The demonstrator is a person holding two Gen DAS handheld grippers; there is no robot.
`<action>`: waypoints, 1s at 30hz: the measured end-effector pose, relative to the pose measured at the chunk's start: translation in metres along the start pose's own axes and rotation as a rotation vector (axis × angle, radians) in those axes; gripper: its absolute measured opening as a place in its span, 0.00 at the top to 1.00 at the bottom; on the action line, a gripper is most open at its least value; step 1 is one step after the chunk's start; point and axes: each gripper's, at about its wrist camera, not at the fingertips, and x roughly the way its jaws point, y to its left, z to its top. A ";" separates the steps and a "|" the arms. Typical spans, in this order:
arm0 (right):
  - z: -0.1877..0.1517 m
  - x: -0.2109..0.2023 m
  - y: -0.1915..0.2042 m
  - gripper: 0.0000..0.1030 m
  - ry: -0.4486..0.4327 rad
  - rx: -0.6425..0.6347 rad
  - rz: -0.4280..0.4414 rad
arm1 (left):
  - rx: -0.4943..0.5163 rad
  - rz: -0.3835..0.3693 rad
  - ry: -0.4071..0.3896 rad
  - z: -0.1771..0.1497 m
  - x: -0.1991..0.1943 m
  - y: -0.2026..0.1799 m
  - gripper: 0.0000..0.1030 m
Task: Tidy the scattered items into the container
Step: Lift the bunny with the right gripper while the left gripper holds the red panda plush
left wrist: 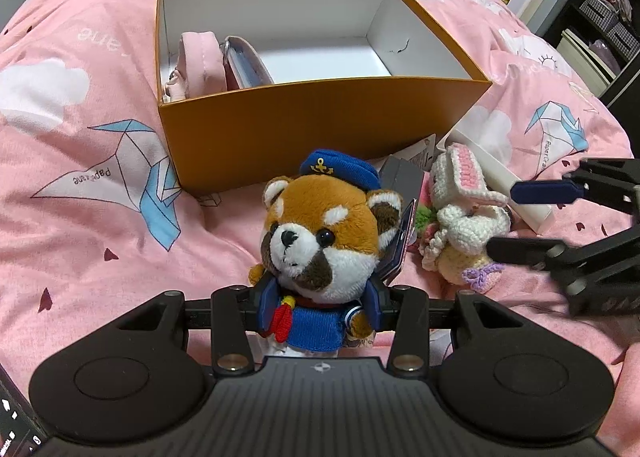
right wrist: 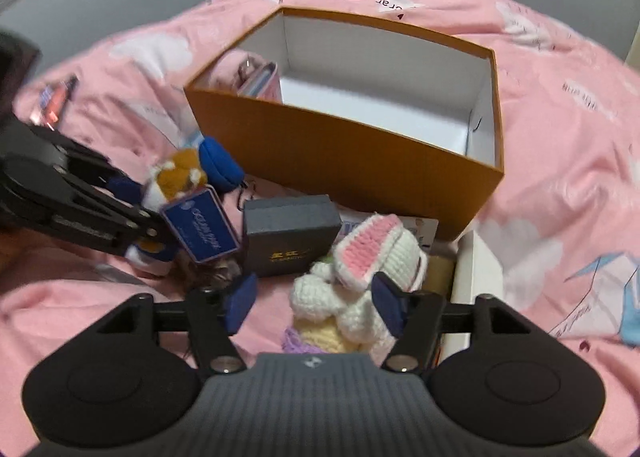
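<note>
a: what's the left gripper (left wrist: 318,307) doing?

b: its two blue pads are clamped on the sides of the red panda plush (left wrist: 320,241), at the blue sailor jacket. the plush stands upright, head up under a blue anchor cap, face toward the camera. its legs are hidden behind the gripper body.

a: and the right gripper (right wrist: 316,305)?

b: spread wide. the crochet bunny (right wrist: 360,285) lies between its pads; the pad on the right (right wrist: 386,303) looks to be against the bunny's white body, but the one on the left stands clear of it, so nothing is gripped. the bunny lies on the pink bedspread (right wrist: 560,185), long axis running away from the camera, pink-lined ear pointing toward the orange box (right wrist: 340,153).

a: where's the box?

b: beyond both toys, open at the top with white walls inside. a pink pouch (left wrist: 200,65) and a flat pinkish item i can't identify lean at its left end.

a: anything else?

b: a dark grey gift box (right wrist: 288,233) sits between the toys, a blue hang tag (right wrist: 202,227) beside the panda. a white box (right wrist: 476,277) lies right of the bunny, partly cut off by the gripper. the right wrist view is blurred, so the gold print on the grey box is unreadable.
</note>
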 end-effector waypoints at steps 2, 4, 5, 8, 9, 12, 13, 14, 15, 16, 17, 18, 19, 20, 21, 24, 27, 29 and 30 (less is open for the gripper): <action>0.001 0.012 0.011 0.35 0.017 -0.036 -0.046 | 0.000 0.000 0.001 0.000 0.000 0.000 0.52; 0.001 0.025 0.020 0.35 0.030 -0.083 -0.097 | 0.001 0.000 0.000 0.000 0.000 -0.001 0.52; 0.001 0.031 0.022 0.35 0.038 -0.096 -0.116 | 0.000 0.000 0.000 0.000 0.000 -0.001 0.52; 0.000 0.045 0.020 0.35 0.061 -0.114 -0.172 | 0.000 0.000 0.000 0.000 0.000 0.000 0.52; -0.002 0.048 0.017 0.35 0.073 -0.108 -0.178 | 0.000 0.000 0.000 0.000 0.000 0.000 0.52; -0.006 0.048 0.005 0.38 0.086 -0.063 -0.149 | -0.001 -0.001 0.001 0.000 0.000 0.000 0.52; -0.007 0.046 0.000 0.40 0.081 -0.051 -0.135 | -0.002 -0.002 0.000 -0.001 0.000 0.000 0.52; -0.009 0.043 -0.004 0.41 0.077 -0.036 -0.118 | -0.003 -0.003 0.000 -0.001 0.000 0.000 0.52; -0.010 0.040 -0.010 0.43 0.073 -0.012 -0.095 | -0.004 -0.004 0.000 -0.001 0.000 0.001 0.52; -0.011 0.037 -0.015 0.45 0.066 0.008 -0.073 | -0.005 -0.005 -0.001 -0.001 0.000 0.001 0.52; -0.012 0.033 -0.021 0.45 0.057 0.029 -0.048 | -0.006 -0.006 -0.002 -0.001 -0.001 0.002 0.52; -0.012 0.028 -0.027 0.46 0.048 0.048 -0.025 | -0.007 -0.007 -0.005 -0.001 -0.002 0.001 0.52; -0.012 0.023 -0.032 0.46 0.040 0.067 -0.003 | -0.008 -0.007 -0.007 0.000 -0.002 0.002 0.52; -0.012 0.018 -0.036 0.46 0.029 0.084 0.020 | -0.010 -0.008 -0.009 0.000 -0.003 0.003 0.52; -0.012 0.013 -0.040 0.46 0.019 0.095 0.041 | -0.012 -0.009 -0.011 0.001 -0.004 0.003 0.52; -0.010 -0.006 -0.045 0.47 -0.024 0.104 0.097 | -0.019 -0.016 -0.020 0.003 -0.008 0.005 0.52; -0.005 -0.022 -0.047 0.47 -0.071 0.094 0.125 | -0.023 -0.027 -0.031 0.005 -0.013 0.004 0.52; 0.000 -0.029 -0.048 0.47 -0.100 0.095 0.141 | -0.024 -0.035 -0.039 0.007 -0.016 0.003 0.52; 0.002 -0.032 -0.049 0.47 -0.112 0.097 0.151 | -0.023 -0.040 -0.044 0.008 -0.018 0.002 0.52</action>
